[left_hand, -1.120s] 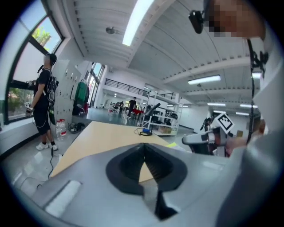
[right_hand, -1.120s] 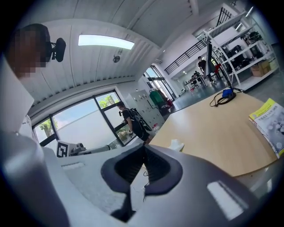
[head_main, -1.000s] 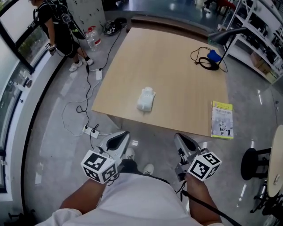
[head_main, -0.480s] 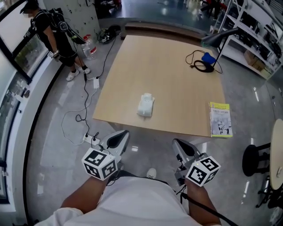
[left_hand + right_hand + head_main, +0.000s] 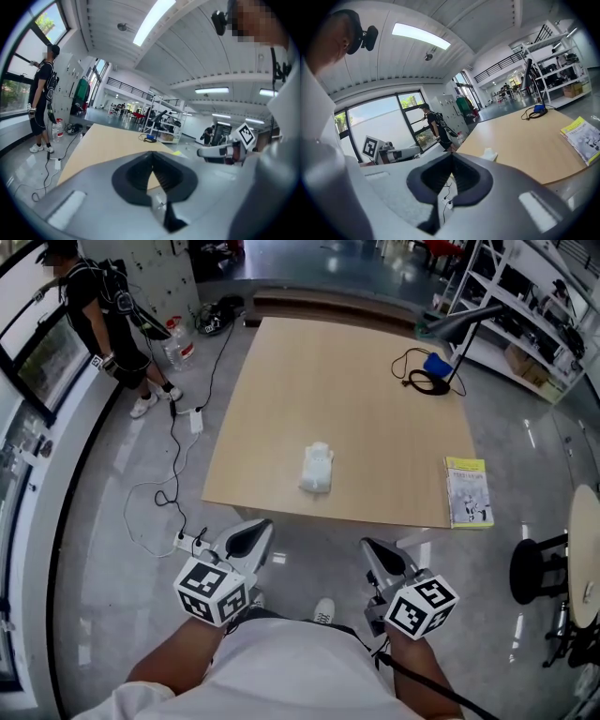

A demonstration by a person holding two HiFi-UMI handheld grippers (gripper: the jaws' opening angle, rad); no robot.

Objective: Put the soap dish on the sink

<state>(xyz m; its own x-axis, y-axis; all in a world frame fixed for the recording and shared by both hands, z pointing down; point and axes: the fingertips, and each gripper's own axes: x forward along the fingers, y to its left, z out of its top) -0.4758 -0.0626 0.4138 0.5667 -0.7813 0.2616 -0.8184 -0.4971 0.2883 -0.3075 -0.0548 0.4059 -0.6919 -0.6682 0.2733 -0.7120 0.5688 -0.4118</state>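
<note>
Seemingly before any grasp: the left gripper (image 5: pixel 246 538) and right gripper (image 5: pixel 380 557) hover short of the surface (image 5: pixel 375 381), both jaws closed on nothing. A small white object, likely the soap dish (image 5: pixel 317 470), lies near the surface's front edge, well apart from both; the next move calls for reaching forward and opening one gripper's jaws.

Both the left gripper (image 5: pixel 251 529) and right gripper (image 5: pixel 373 549) are grey with black pads (image 5: pixel 133 180) and black-and-white marker cubes (image 5: pixel 212 591); white shirt (image 5: pixel 291 662), black cable (image 5: pixel 424 681).
</note>
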